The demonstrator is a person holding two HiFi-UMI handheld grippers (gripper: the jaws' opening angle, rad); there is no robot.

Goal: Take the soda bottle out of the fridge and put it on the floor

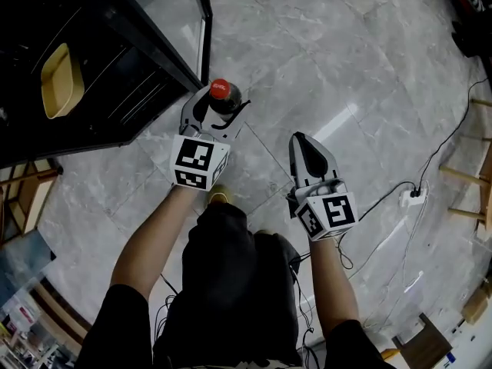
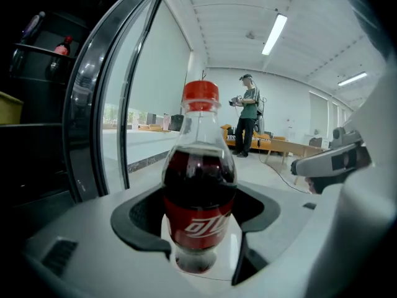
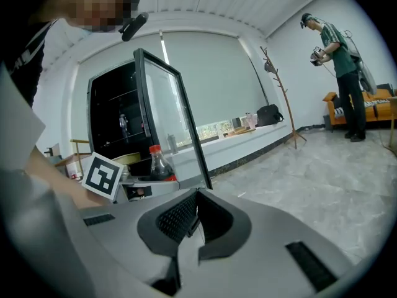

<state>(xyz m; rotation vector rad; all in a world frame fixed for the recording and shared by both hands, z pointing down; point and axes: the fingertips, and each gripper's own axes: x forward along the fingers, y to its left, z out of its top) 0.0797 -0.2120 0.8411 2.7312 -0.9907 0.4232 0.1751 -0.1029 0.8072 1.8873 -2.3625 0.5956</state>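
Marble floor [image 1: 346, 68], fridge door [image 1: 178, 12] beside soda bottle [image 1: 224, 95]

Head view: from above, steeply down; floor [image 1: 346, 75] fills most of frame, fridge [image 1: 84, 60] at 10 o'clock.
Left gripper view: low, roughly level, very close behind soda bottle [image 2: 200, 185]; fridge door [image 2: 93, 104] at 9 o'clock.
Right gripper view: low, farther back, fridge at 10 o'clock.
All three share soda bottle, fridge door, floor.
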